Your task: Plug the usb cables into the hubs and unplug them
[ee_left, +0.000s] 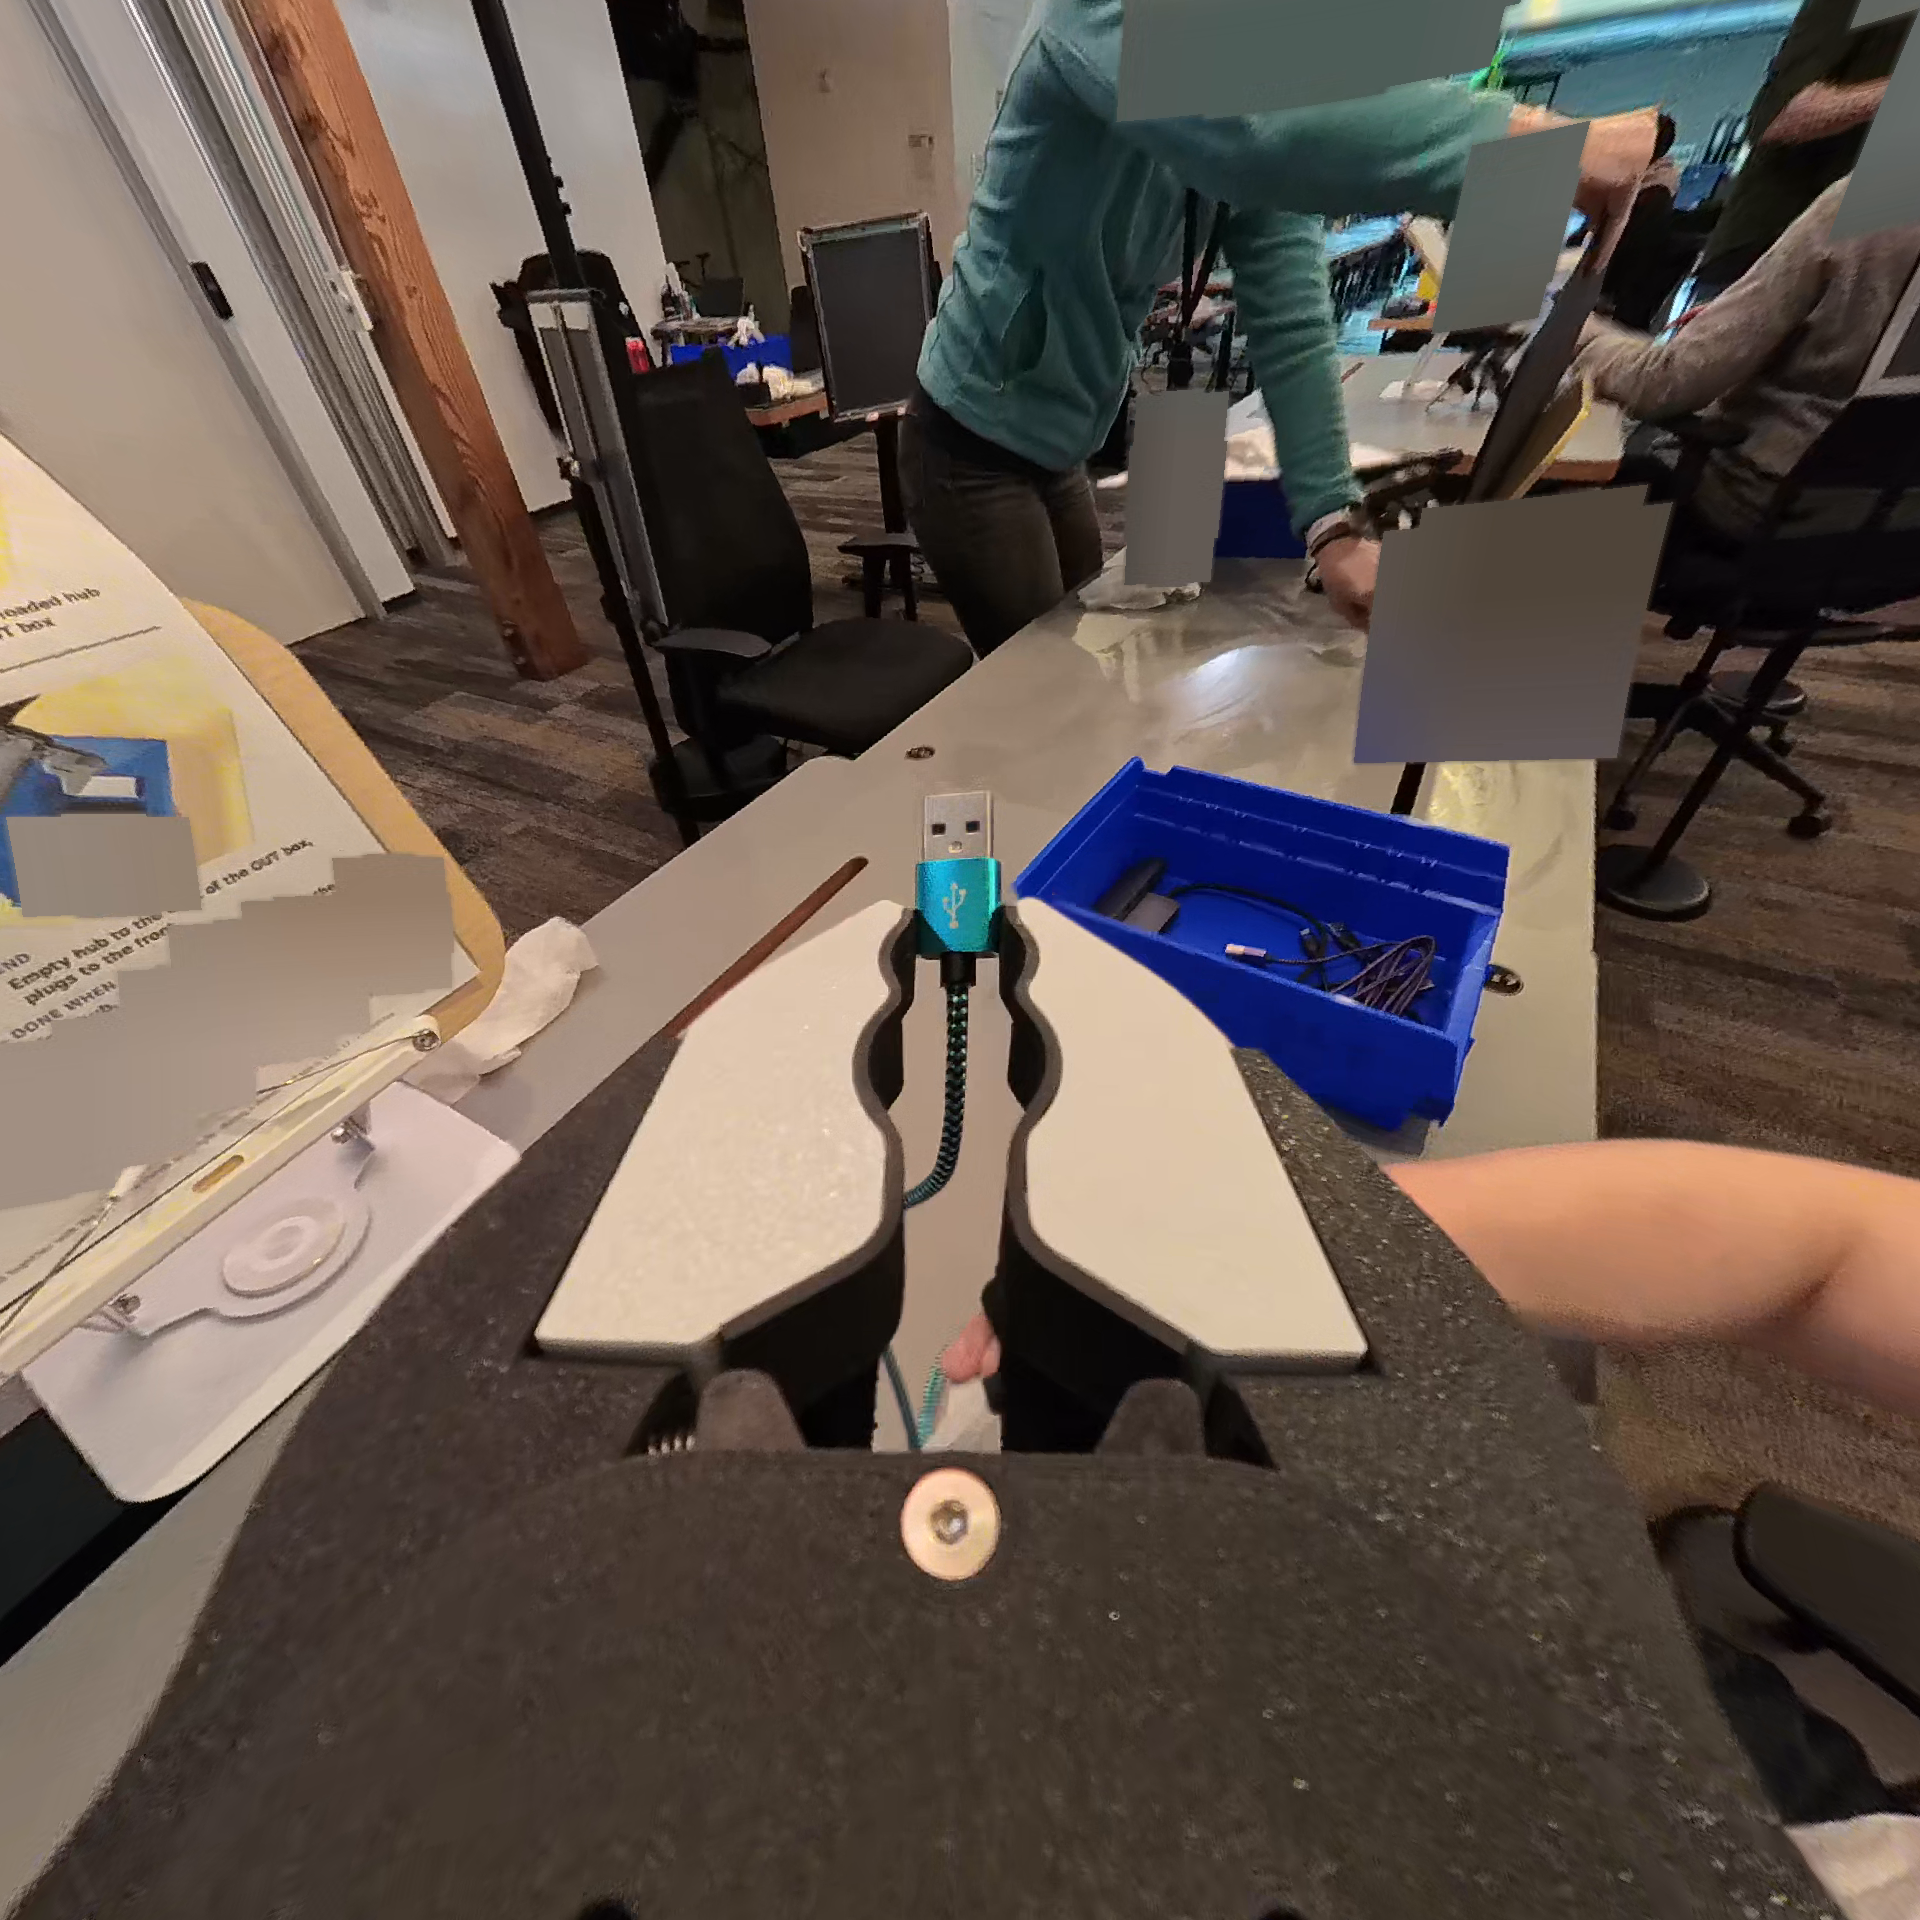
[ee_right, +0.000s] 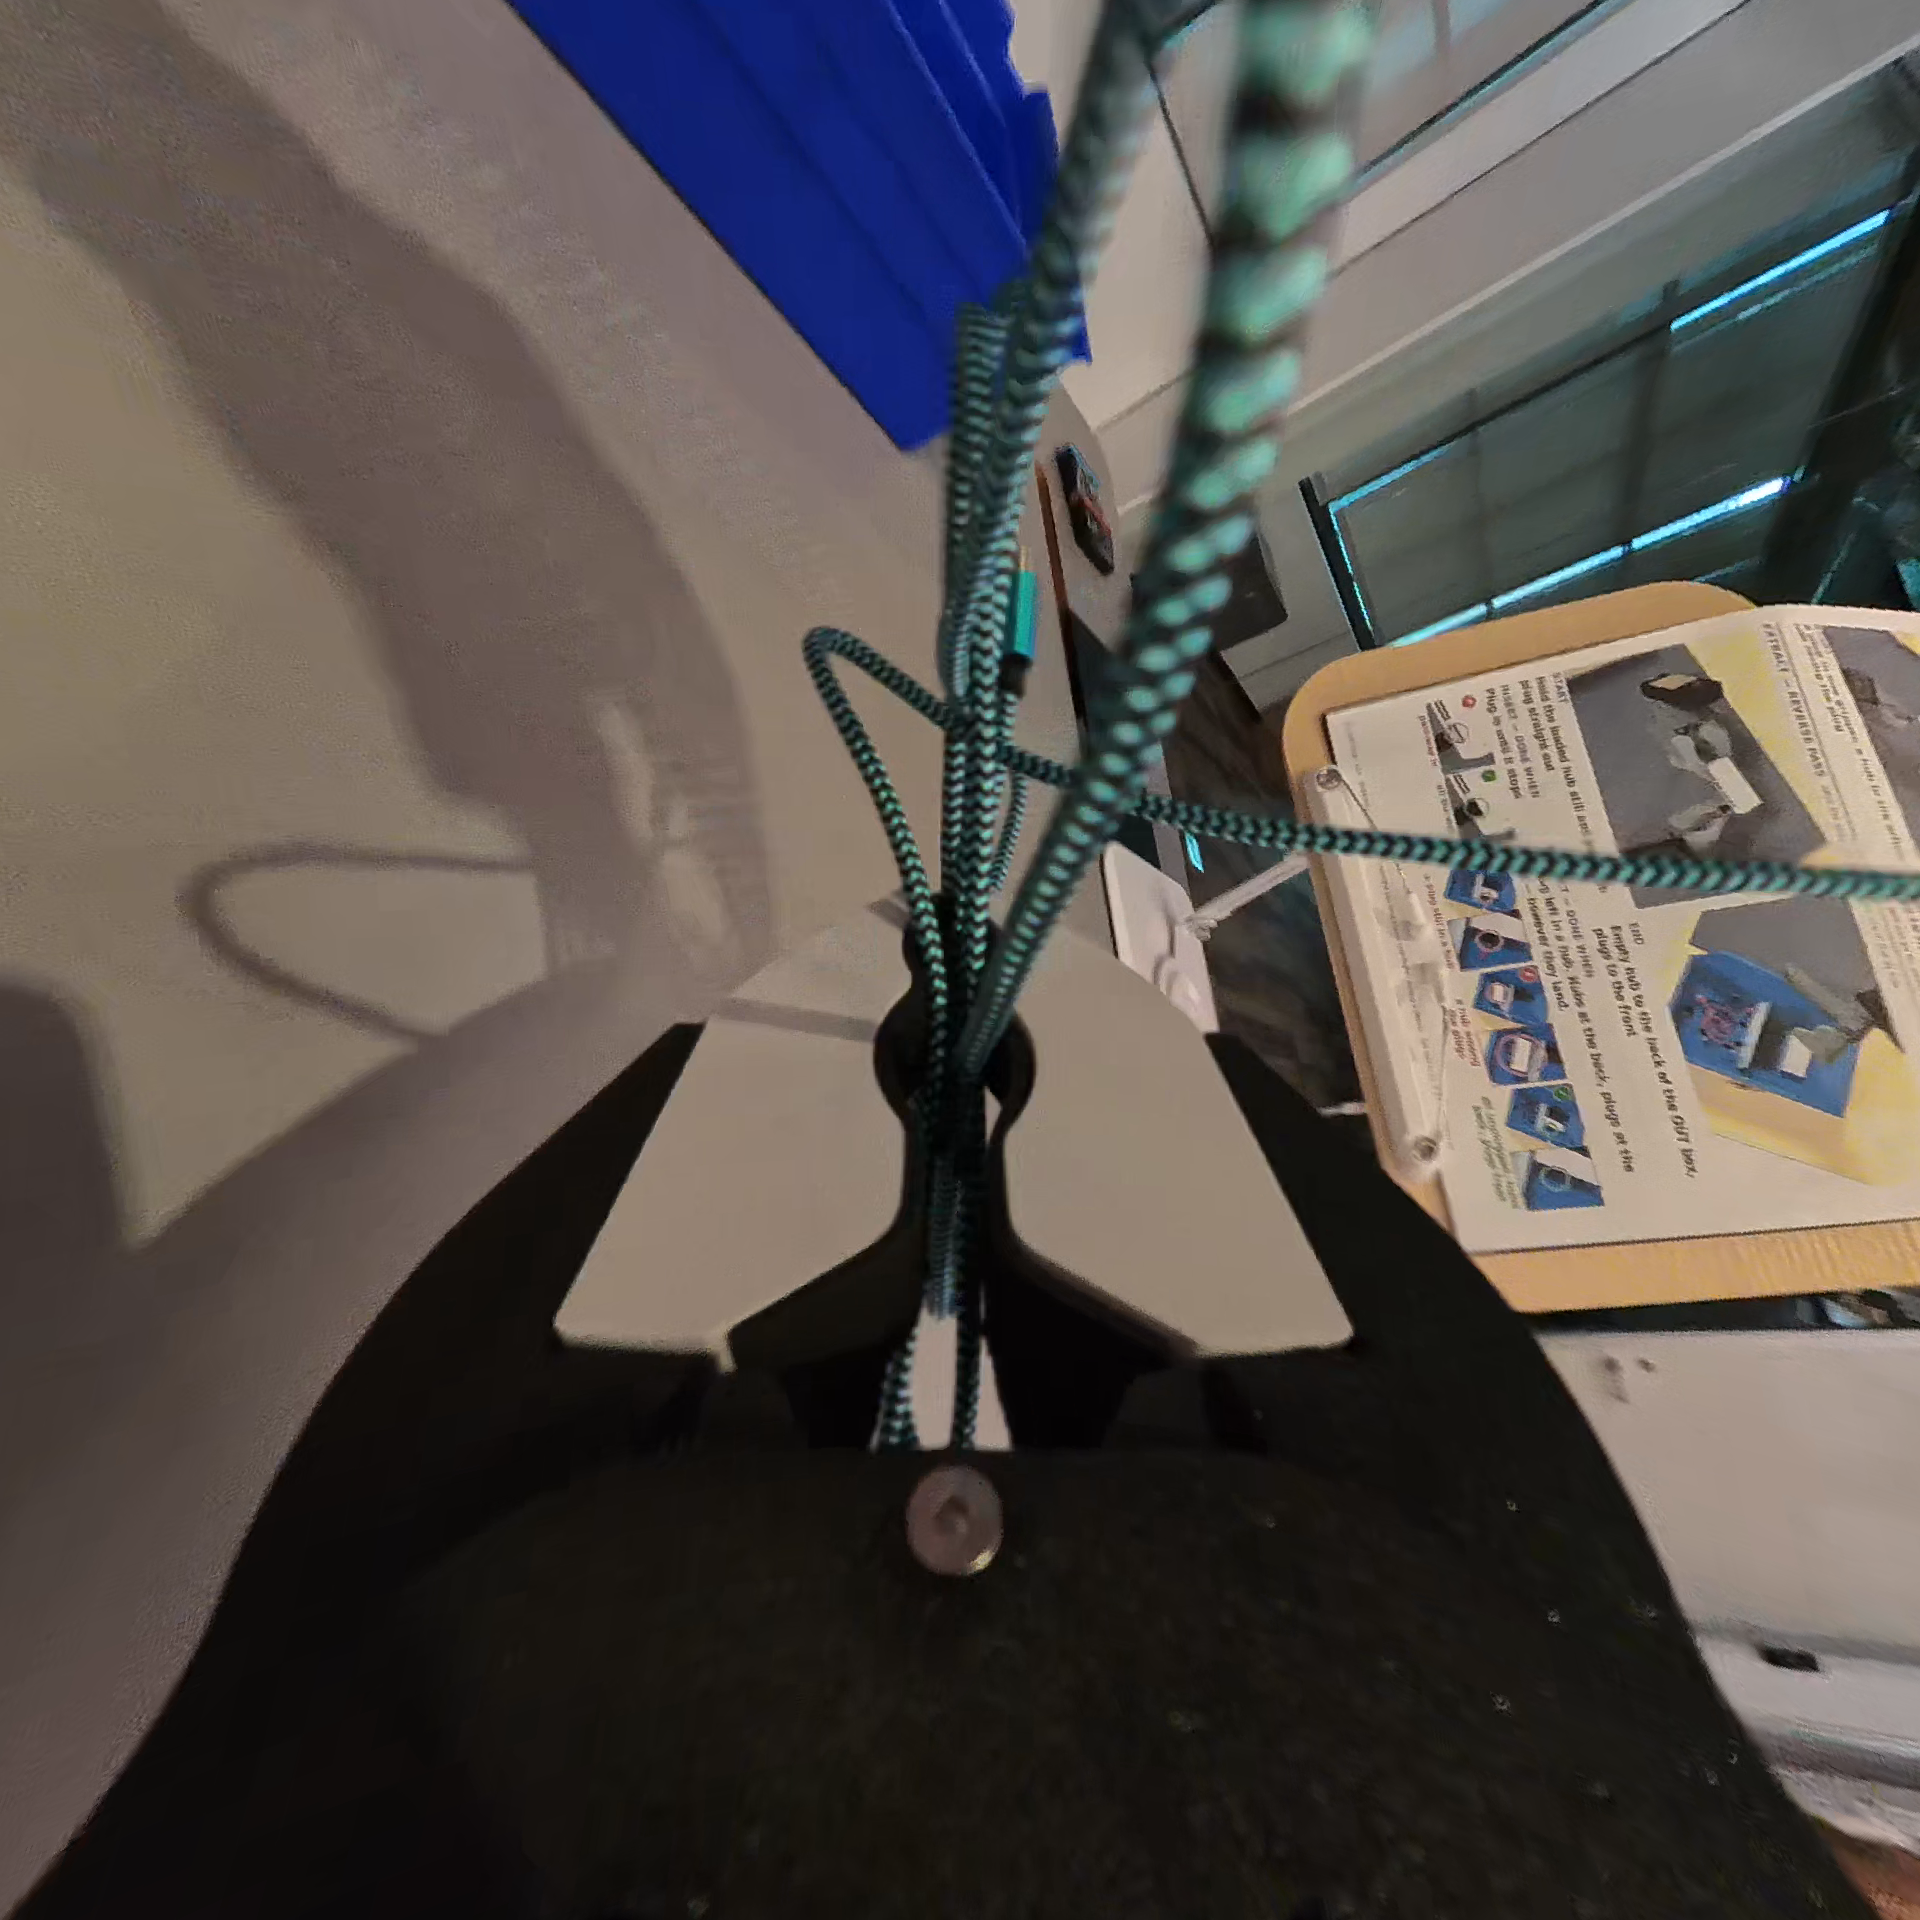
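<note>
My left gripper [ee_left: 956, 920] is shut on the teal USB plug [ee_left: 955, 902] of a teal-and-black braided cable [ee_left: 951, 1081]. The silver metal end points forward, held above the grey table [ee_left: 727, 894]. The cable runs back between the fingers. My right gripper [ee_right: 951, 966] is shut on a bunch of loops of the same braided cable [ee_right: 961, 1039], above the table. More strands [ee_right: 1236, 343] rise up past the camera, and a small teal connector [ee_right: 1023, 623] hangs among them. A black hub [ee_left: 1138, 888] lies in the blue bin [ee_left: 1351, 1049].
The blue bin also holds dark cables [ee_left: 1382, 966]; its side shows in the right wrist view [ee_right: 831, 187]. An instruction sheet on a wooden stand [ee_left: 312, 790] is at the left, with crumpled white tissue [ee_left: 540, 977] beside it. A forearm [ee_left: 1662, 1247] crosses from the right. People stand behind. There is about 25 centimetres between the tips of the two grippers.
</note>
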Motion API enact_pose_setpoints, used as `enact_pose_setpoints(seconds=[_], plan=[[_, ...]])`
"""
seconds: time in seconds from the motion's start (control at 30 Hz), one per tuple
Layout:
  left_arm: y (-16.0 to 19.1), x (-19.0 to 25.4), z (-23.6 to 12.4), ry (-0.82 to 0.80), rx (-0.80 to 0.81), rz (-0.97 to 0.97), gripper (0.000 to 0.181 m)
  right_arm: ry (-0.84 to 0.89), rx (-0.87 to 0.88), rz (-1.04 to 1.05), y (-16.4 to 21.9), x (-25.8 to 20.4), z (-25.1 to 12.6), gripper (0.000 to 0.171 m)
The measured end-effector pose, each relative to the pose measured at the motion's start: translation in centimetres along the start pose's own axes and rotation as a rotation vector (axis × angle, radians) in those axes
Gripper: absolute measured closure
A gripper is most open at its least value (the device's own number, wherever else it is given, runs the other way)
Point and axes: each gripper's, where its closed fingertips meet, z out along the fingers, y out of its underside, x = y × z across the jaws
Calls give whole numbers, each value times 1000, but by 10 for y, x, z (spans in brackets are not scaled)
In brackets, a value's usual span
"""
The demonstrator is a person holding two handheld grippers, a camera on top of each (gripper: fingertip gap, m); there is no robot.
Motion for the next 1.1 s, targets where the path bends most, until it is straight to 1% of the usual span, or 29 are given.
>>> enact_pose_setpoints(seconds=[0.1, 0.17, 0.23, 0.27, 0.37, 0.43, 0.5, 0.6, 0.7, 0.83, 0.97, 1.03, 1.1], plan=[[12, -9, -2, -42, -47, 43, 167, -44, 6, 90, -2, -1, -4, 168], [23, -11, -1, -31, -74, 23, 164, -46, -7, 108, 2, 3, -9, 168], [33, -10, 1, 2, -85, -41, 143, -44, -20, 129, 9, 7, -16, 168], [41, -8, 2, 22, -100, -68, 136, -30, -29, 129, 13, 10, -21, 168], [60, 7, 3, 117, -97, -118, 132, 25, -95, 90, 29, 21, -38, 168], [72, 12, 1, 124, -81, -137, 132, 66, -139, 62, 38, 30, -53, 168], [81, 16, -6, 124, -44, -160, 133, 87, -157, 88, 43, 41, -73, 168], [96, 22, -16, 120, -5, -186, 136, 96, -132, 183, 39, 65, -112, 168], [105, 28, -25, 135, 41, -240, 139, 94, -75, 325, 24, 106, -165, 168], [113, 36, -34, 164, 56, -286, 141, -26, -40, 508, 11, 142, -244, 168], [115, 39, -42, 156, 67, -273, 142, -86, -66, 649, 28, 162, -312, 168], [114, 41, -45, 156, 71, -266, 143, -127, -20, 754, 38, 160, -334, 168], [114, 43, -47, 152, 69, -260, 143, -154, 15, 845, 55, 152, -347, 168]])
